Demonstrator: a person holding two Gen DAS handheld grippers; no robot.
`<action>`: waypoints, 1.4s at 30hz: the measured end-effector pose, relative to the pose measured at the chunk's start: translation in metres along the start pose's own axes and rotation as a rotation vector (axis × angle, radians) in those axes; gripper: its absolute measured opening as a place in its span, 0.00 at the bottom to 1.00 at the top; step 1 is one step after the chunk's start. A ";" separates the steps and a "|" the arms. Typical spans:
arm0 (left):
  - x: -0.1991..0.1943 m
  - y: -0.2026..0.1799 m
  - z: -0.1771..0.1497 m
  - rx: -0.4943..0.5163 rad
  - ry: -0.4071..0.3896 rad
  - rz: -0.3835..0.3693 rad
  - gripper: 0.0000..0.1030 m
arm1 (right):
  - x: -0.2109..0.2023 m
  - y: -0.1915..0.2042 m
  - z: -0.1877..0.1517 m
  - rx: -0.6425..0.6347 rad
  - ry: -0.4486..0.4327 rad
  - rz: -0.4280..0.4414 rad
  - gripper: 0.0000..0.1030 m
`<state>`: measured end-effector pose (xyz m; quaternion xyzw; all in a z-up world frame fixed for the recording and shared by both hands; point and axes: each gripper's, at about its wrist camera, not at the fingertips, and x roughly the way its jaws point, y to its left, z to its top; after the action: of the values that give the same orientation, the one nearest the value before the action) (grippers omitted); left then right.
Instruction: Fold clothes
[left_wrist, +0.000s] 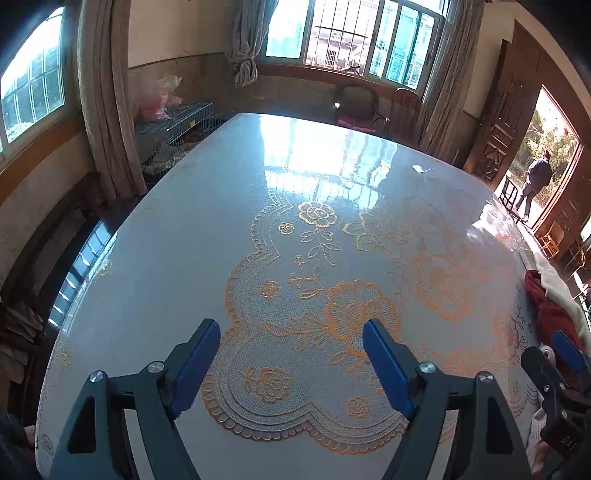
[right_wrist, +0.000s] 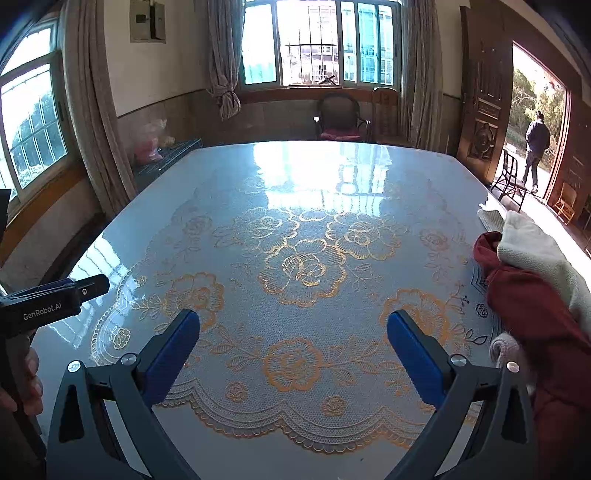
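Nothing has been folded yet, by the look of it. The clothes (right_wrist: 535, 295) lie in a loose heap at the right edge of the table (right_wrist: 295, 177): a red garment (right_wrist: 524, 302) tangled with a cream one (right_wrist: 532, 251) and something pale pink beneath. The middle of the table, with its flowered plastic cover, is bare, so picking, spreading and folding all remain. The left gripper (left_wrist: 291, 365) hangs over the near edge, jaws well apart, gripping nothing. The right gripper (right_wrist: 293, 354) gapes wide too, empty, just beside the heap but not touching it.

Table (right_wrist: 295, 177) centre bare, clothes pile (right_wrist: 532, 295) crowding right edge
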<state>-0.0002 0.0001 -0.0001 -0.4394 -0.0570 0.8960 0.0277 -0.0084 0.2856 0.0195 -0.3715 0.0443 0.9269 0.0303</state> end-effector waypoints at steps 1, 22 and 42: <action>0.000 0.000 0.000 0.002 0.007 0.001 0.80 | 0.000 0.002 0.001 -0.002 -0.001 -0.003 1.00; 0.007 -0.018 -0.008 0.073 0.056 -0.030 0.80 | 0.022 0.002 -0.012 -0.034 0.056 -0.278 1.00; 0.017 -0.031 -0.008 0.114 0.074 -0.027 0.80 | 0.036 0.013 -0.001 -0.058 0.134 -0.362 1.00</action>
<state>-0.0038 0.0335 -0.0145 -0.4694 -0.0105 0.8804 0.0669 -0.0348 0.2738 -0.0060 -0.4349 -0.0480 0.8804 0.1831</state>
